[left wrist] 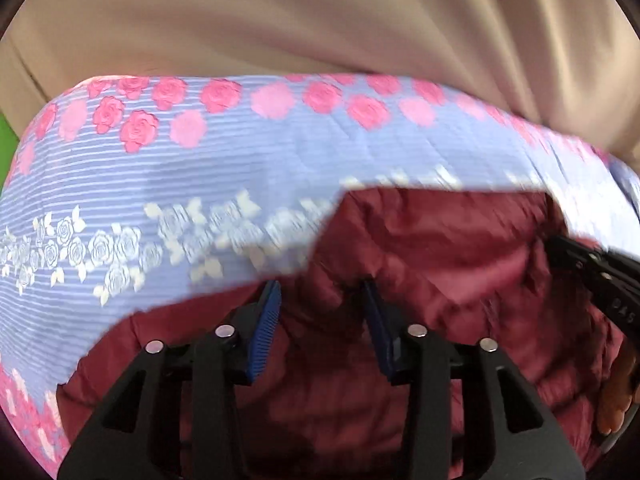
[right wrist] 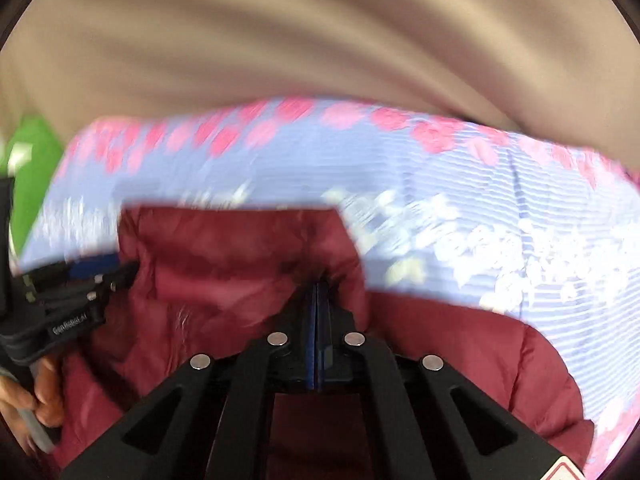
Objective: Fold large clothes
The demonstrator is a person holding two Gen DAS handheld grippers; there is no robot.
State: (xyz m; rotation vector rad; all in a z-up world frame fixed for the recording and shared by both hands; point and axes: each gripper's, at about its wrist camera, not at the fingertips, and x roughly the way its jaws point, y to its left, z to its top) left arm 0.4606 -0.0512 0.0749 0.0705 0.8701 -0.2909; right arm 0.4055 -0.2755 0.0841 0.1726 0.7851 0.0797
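A dark red padded jacket (left wrist: pixel 440 248) lies on a bed with a lilac striped sheet (left wrist: pixel 240 152) printed with pink roses. My left gripper (left wrist: pixel 320 292) is open, its blue pads (left wrist: pixel 266 320) spread over the jacket's fabric, a fold rising between them. In the right wrist view the same jacket (right wrist: pixel 224 256) fills the lower middle. My right gripper (right wrist: pixel 317 292) is shut on a raised fold of the jacket. Each gripper shows at the edge of the other's view: the right one (left wrist: pixel 592 264), the left one (right wrist: pixel 72 284). Both views are blurred.
A beige curtain or wall (left wrist: pixel 320 20) rises behind the bed. A green object (right wrist: pixel 36 168) shows at the left edge. The person's hand (right wrist: pixel 36 396) holds the left gripper's handle. The sheet (right wrist: pixel 480 200) spreads wide around the jacket.
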